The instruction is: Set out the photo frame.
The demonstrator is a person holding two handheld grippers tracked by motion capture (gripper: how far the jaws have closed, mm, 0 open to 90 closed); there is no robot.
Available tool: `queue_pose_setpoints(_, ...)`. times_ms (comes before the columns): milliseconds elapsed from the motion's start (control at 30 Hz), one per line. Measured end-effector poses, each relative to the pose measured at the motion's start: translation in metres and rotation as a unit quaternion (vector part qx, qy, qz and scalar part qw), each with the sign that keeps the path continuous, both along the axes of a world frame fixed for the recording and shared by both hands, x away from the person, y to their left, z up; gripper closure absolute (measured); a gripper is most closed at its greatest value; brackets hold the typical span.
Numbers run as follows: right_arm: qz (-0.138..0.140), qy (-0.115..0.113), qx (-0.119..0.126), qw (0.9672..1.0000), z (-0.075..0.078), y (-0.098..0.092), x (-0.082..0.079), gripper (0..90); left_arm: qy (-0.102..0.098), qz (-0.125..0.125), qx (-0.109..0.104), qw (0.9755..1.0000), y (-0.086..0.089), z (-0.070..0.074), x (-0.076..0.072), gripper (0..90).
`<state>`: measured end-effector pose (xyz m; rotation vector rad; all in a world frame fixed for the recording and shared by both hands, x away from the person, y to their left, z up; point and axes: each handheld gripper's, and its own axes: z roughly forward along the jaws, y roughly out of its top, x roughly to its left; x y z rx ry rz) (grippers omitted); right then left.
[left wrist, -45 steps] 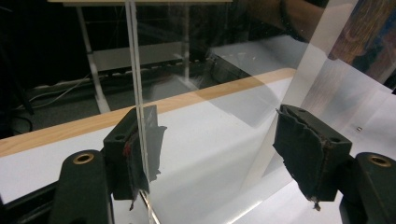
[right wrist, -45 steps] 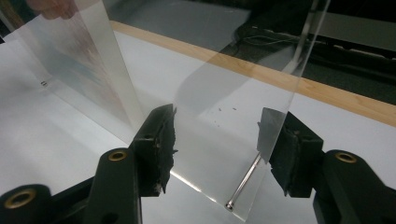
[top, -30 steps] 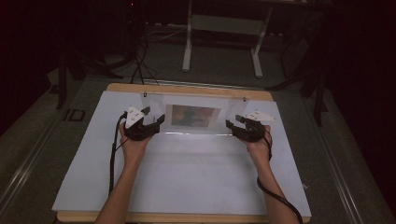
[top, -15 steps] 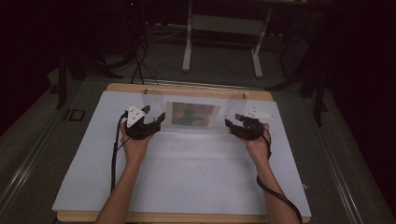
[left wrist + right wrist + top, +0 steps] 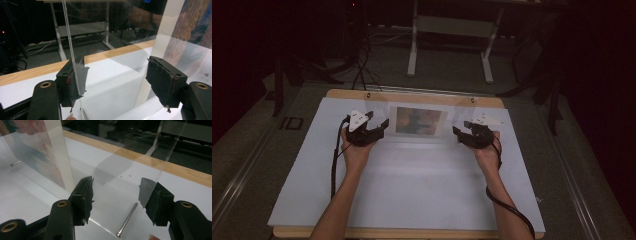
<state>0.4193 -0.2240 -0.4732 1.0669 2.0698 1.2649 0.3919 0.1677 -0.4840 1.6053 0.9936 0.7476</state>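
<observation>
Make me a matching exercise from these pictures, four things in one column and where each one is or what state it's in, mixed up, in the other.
Things:
1. left gripper
2. clear sheet
3. metal pin
4. printed picture

Places or states:
A. lying on the white table cover between the right gripper's open jaws
B. set behind the clear plastic, between the two hands
C. standing upright on the table
D. jaws open, at the sheet's left edge

Pairs: 1-D, 2-C, 3-A, 4-B
</observation>
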Motion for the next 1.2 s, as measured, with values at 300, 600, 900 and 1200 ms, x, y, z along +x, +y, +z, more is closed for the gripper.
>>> queue_pose_setpoints(300, -0.004, 0.003, 0.003, 1.0, 0.0, 0.0, -0.002, 44.1, 0.008, 0.0, -0.001, 1.0, -0.001, 0.002, 0.001, 31.0)
queue_pose_setpoints(600, -0.006, 0.009, 0.016, 0.9998, 0.002, -0.001, -0.005, 44.2, 0.011, 0.003, -0.012, 0.9999, 0.0, 0.007, 0.001, 30.0)
queue_pose_setpoints(900, -0.003, 0.007, 0.025, 0.9996, 0.01, -0.001, -0.011, 44.9, 0.036, 0.0, -0.021, 0.9992, 0.002, 0.015, -0.003, 29.9)
queue_pose_setpoints(1200, 0.0, 0.022, 0.038, 0.999, 0.015, -0.003, -0.019, 46.5, 0.063, -0.004, -0.027, 0.9976, 0.004, 0.02, -0.007, 30.1)
